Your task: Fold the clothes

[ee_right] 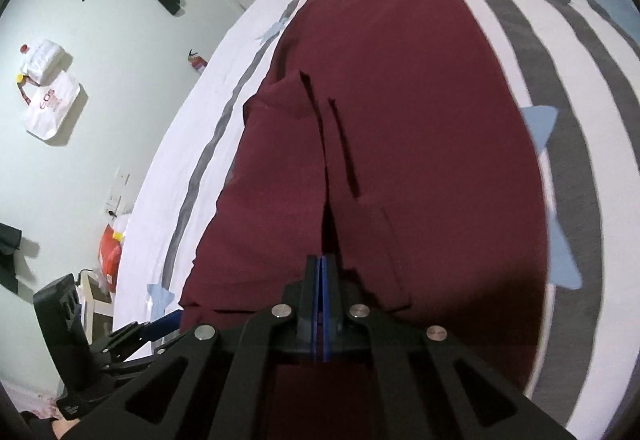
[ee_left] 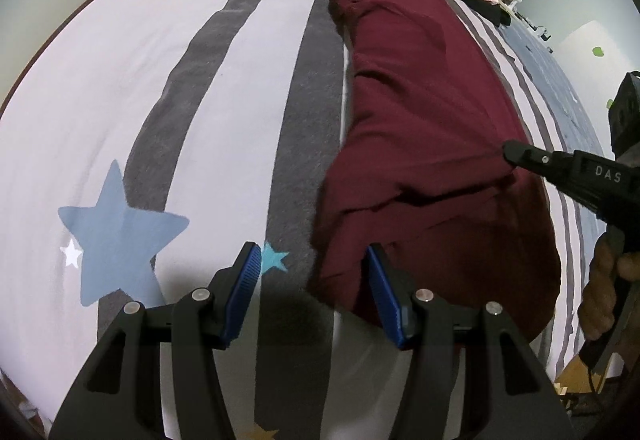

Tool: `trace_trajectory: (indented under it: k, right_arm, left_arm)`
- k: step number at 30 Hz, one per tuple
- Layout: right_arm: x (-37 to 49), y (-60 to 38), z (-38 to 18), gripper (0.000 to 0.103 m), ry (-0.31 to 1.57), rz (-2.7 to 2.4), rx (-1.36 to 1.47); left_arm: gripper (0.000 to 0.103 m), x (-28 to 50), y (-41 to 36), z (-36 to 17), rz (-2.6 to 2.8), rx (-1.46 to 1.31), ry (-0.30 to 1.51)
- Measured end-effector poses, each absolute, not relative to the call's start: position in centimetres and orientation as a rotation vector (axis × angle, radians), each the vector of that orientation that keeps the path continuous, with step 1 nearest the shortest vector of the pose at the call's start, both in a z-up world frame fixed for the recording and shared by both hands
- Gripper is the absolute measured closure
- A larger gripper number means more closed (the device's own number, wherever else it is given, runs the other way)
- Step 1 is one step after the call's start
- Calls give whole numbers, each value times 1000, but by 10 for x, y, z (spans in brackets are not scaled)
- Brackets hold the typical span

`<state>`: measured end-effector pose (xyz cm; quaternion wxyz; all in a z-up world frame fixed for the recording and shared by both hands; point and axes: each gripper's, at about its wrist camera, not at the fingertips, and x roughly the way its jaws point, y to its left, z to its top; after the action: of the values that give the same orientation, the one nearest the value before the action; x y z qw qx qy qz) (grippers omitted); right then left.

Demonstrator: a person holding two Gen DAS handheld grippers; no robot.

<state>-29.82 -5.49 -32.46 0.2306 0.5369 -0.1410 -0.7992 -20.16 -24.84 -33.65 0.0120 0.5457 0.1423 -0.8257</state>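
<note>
The maroon garment (ee_right: 400, 128) lies lengthwise down the striped bed sheet (ee_left: 208, 88), already narrowed into a long band, so I judge the near end is being taken up for the next fold. My right gripper (ee_right: 322, 272) is pressed together, pinching a ridge of that cloth. My left gripper (ee_left: 314, 264) hangs spread and empty over the garment's near corner, ready to take it.
</note>
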Motion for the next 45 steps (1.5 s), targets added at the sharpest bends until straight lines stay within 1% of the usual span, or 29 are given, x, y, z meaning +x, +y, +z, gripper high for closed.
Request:
trace_trajectory:
  k: [7,11,13,14,17,18,22,26,31,32,37,40,45]
  right_arm:
    - [-306,-44,-322,102,-365,-2212,1473]
    - [-306,-53,-322,102,-331,-2195,1468]
    - [-305,-51,-320,102,-343,-2199,1463]
    - [-305,-49,-321,102,-344,-2205,1467]
    - [-306,-43,-329,102,-347,-2203,1507]
    - [-306,-42,-332,102,-338,-2200,1516]
    - [-308,-43,-344,102,-289,-2194,1536]
    - [-305,-47,-349,102,-279,-2193,1528]
    - [-307,-49,-352,101,-276,-2192,1523]
    - [-308,-49,-352,101,-268,-2192,1523]
    - [-311,-50,-353,101,-263,-2189,1523]
    - [-310,-48,-353,101,-269,-2189,1522]
    - [-307,-46,-351,100,-274,-2191,1516]
  left_arm:
    - [52,-203,-248,-325,-2637,1650,498]
    - [52,-210,-246,-336,-2591,1680,473]
    - [52,-212,-254,-343,-2546,1676,536]
    - [52,-211,-262,-350,-2505,1679,595]
    - [51,-208,-270,-352,-2503,1666,647]
    - [51,-207,-268,-351,-2509,1669,623]
    - [51,-201,-267,-340,-2553,1692,625]
    - [51,-197,-259,-317,-2678,1643,608]
    - [51,-215,-260,-300,-2740,1542,642]
    - [51,-225,-261,-298,-2757,1511,631]
    - [51,-289,-248,-305,-2816,1460,448]
    - [51,-326,-241,-309,-2852,1451,397]
    - [51,-373,-236,-321,-2838,1437,199]
